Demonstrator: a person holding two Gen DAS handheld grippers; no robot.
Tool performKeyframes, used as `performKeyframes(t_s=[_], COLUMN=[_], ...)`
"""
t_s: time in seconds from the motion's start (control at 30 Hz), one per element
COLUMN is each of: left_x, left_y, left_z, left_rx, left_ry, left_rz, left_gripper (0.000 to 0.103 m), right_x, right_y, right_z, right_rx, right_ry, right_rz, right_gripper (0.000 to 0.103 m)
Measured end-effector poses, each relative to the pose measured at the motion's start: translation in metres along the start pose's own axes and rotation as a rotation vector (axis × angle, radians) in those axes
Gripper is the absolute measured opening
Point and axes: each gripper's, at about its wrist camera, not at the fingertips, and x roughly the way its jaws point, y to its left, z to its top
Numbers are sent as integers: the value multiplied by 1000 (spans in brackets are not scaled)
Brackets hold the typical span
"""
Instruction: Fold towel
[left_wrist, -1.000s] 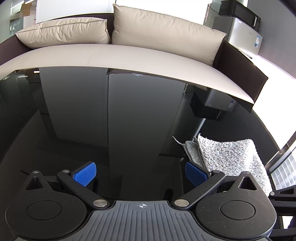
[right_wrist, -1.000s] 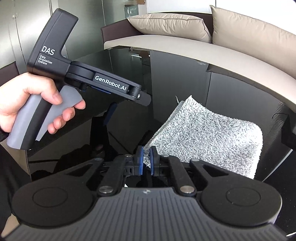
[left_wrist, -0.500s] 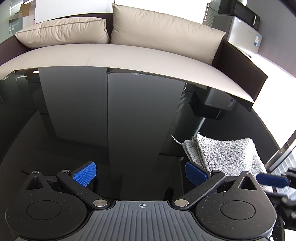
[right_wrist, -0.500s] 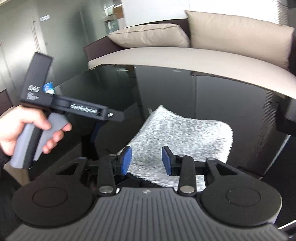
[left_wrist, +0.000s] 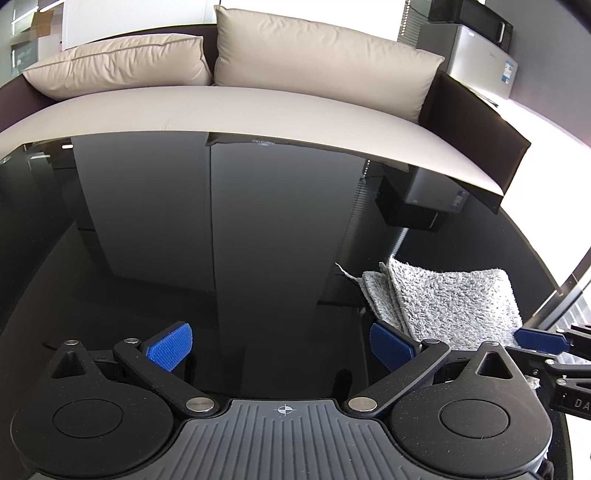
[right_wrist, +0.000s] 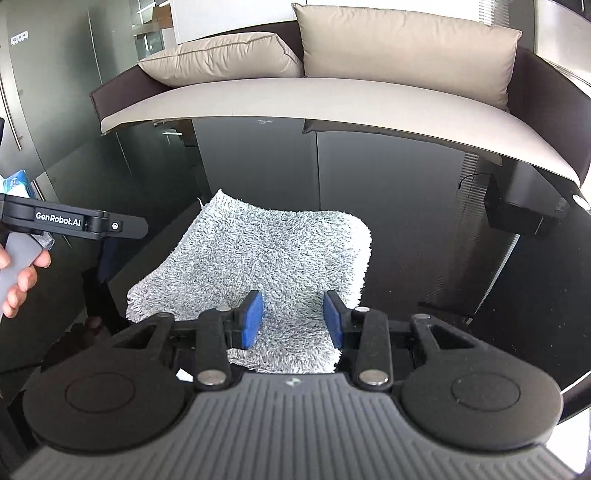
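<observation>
A grey fluffy towel (right_wrist: 266, 254) lies folded on the black glass table (right_wrist: 424, 229). My right gripper (right_wrist: 293, 319) is open above the towel's near edge, its blue pads apart and holding nothing. In the left wrist view the towel (left_wrist: 450, 299) lies at the right, its layered edges facing left. My left gripper (left_wrist: 280, 347) is wide open and empty over bare glass to the left of the towel. Its right pad (left_wrist: 389, 345) is close to the towel's near left corner. The left gripper's body (right_wrist: 74, 221) shows at the left of the right wrist view, held by a hand.
A beige sofa (left_wrist: 258, 107) with two cushions curves along the table's far edge. A grey appliance (left_wrist: 476, 59) stands beyond it at the right. The right gripper's blue fingertip (left_wrist: 541, 339) shows at the right edge of the left wrist view.
My right gripper has let go of the towel's near edge, opened and drawn back and up. The towel now lies flat. The left gripper has hardly moved.
</observation>
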Motion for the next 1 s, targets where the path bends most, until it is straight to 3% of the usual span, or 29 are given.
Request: performKeyframes(t_s=[0.13,0.57,0.73,0.87,1.0], left_x=[1,3,-1,-6,-8], left_y=[-2,-13,-17,-21,-24], left_z=[-1,-6,-9,-12,-15], left_rx=[15,65,70,74,67], left_ry=[2,-8,-38,-62,-76], left_rz=[-2,-17,-25,-36,-40], left_gripper=[102,102,102,102,102], right_x=[0,5,2,-12,-19], right_y=[11,36,33,20,12], right_z=[-1,-5,-7,-9,-16], right_rx=[64,76,123,181,217], right_ry=[5,2,-56,-149,-185], right_rz=[-49,-146,-174,-217,-235], right_gripper=[40,42,44,57,70])
